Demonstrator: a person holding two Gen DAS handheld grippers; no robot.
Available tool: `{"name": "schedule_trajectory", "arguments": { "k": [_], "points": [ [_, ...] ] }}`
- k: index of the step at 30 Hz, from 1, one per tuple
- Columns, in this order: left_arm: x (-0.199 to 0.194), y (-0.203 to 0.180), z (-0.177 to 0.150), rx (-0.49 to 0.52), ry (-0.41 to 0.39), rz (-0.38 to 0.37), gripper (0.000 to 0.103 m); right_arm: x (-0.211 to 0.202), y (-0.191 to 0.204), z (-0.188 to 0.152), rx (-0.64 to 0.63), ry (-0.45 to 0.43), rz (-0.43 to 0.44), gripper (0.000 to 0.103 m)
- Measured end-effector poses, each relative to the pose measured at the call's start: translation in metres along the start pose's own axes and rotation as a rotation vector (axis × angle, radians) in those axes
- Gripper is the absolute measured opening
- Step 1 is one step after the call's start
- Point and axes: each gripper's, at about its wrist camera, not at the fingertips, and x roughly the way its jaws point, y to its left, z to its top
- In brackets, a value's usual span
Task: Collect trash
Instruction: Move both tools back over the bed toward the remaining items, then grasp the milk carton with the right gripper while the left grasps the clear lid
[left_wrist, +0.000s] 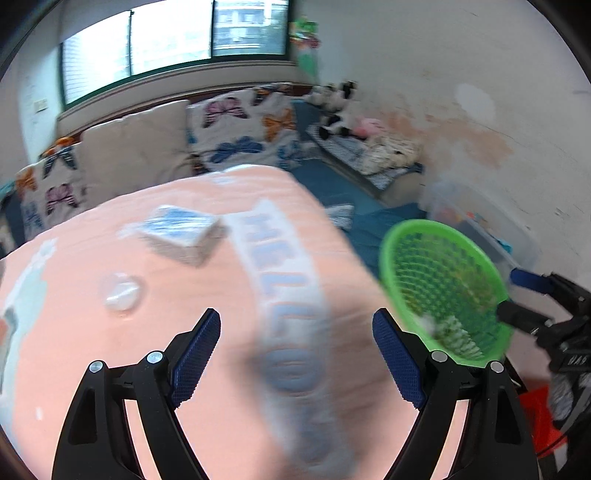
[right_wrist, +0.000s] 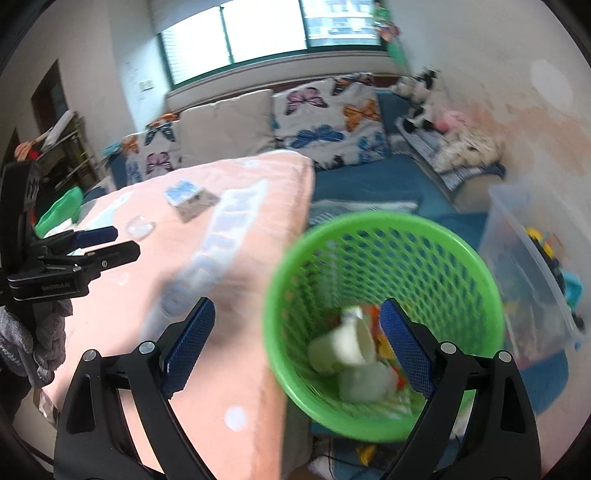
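A pink blanket (left_wrist: 110, 369) covers the bed. A green basket (right_wrist: 384, 258) sits beside it, with white cups (right_wrist: 343, 347) inside. A small box (left_wrist: 181, 225) and a clear lid (left_wrist: 122, 291) lie on the blanket. The left gripper (left_wrist: 295, 354) and right gripper (right_wrist: 297, 347) have their jaws spread wide, holding nothing.

Pink cloth (left_wrist: 184, 332) lettering smeared by blur; trash (right_wrist: 354, 354) in green basket (right_wrist: 384, 236) indistinct

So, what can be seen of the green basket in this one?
The green basket is a round, open-topped bin that looks like plastic, with mesh walls and a solid rim. It sits tilted beside the edge of the pink cover. Inside lie pale crumpled pieces and orange scraps. The right gripper stands open before it; whether it touches the rim is unclear.
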Motion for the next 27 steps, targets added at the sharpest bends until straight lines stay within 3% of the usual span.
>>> {"name": "schedule_trajectory", "arguments": {
  "k": [9,18,27],
  "points": [
    [-0.016,0.094,-0.003,-0.121,0.007,0.147,0.081,0.042,0.069,0.072,-0.174,-0.005,0.111,0.09],
    [-0.025,0.155,-0.01,-0.203,0.009,0.217,0.081,0.091,0.127,0.132,-0.259,-0.007,0.246,0.09],
    [-0.01,0.194,-0.019,-0.257,0.036,0.237,0.081,0.175,0.167,0.141,-0.363,0.082,0.292,0.09]
  ]
}}
